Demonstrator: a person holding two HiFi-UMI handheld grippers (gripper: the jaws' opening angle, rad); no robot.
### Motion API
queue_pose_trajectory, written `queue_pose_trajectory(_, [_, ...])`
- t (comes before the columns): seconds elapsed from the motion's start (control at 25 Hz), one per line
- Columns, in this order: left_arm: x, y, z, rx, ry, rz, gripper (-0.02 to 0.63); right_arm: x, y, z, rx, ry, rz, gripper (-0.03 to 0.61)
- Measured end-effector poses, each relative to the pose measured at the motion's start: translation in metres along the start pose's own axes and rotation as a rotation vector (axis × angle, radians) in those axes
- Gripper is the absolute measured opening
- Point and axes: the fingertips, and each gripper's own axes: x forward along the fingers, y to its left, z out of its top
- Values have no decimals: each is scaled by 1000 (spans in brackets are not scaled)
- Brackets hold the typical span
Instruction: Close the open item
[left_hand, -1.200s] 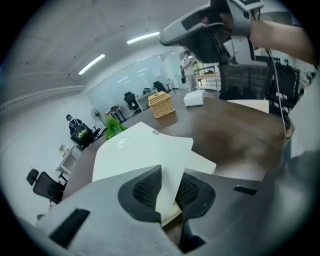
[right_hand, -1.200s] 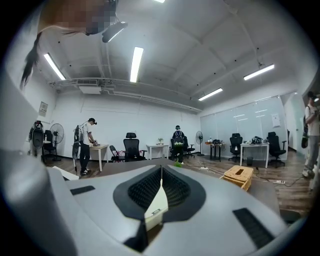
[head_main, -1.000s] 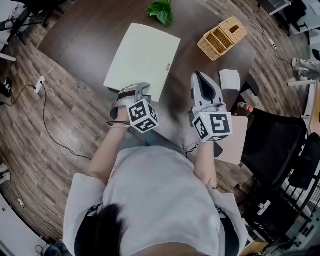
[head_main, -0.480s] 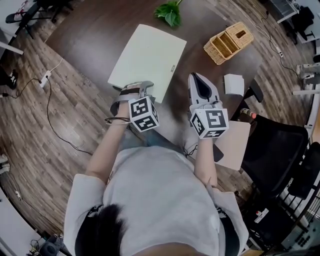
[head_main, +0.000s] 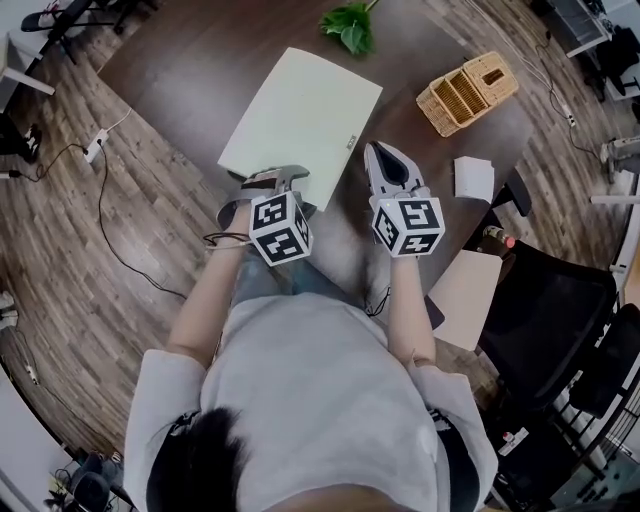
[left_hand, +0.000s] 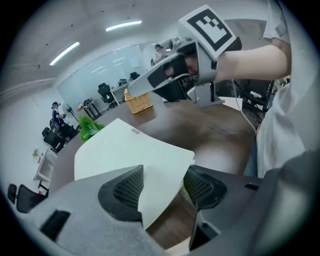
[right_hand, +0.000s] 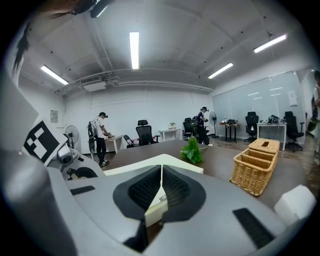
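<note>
Cream item (head_main: 300, 120) lies flat, seemingly closed, upper centre on the surface (head_main: 190, 70); so the left tool (head_main: 288, 180) is opening off its near corner (pads clear), right tool (head_main: 378, 152) pinched shut, empty, beside its edge.

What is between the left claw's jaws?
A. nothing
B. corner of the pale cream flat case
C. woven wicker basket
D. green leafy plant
B: the left claw, its jaws opening, straddles the near corner of the pale cream flat case.
</note>
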Motion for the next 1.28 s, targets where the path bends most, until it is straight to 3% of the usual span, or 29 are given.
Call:
queue_pose_trajectory(0.28, [2,0,-1,-71,-33,-29,227,43,2,-43,10,131,44,14])
queue_pose_trajectory(0.52, [2,-1,0,-76,-38,-31,229,63,-4,-73,24,259,2,12])
queue_pose_trajectory(0.92, [-5,-7,-2,-125,-78,-72,252,65,-2,-77,10,312,-4,12])
queue_pose_trajectory(1.04, [-14,-6,-2,-209,-131,-83,250,64,-2,-77,13,306,-9,12])
queue_pose_trajectory(1.2, [-38,20,5,-430,-324,-34,249,65,-4,-77,39,293,-17,12])
queue_pose_trajectory(1.28, [-49,39,6,-495,-391,23,235,66,-4,-77,40,296,-32,12])
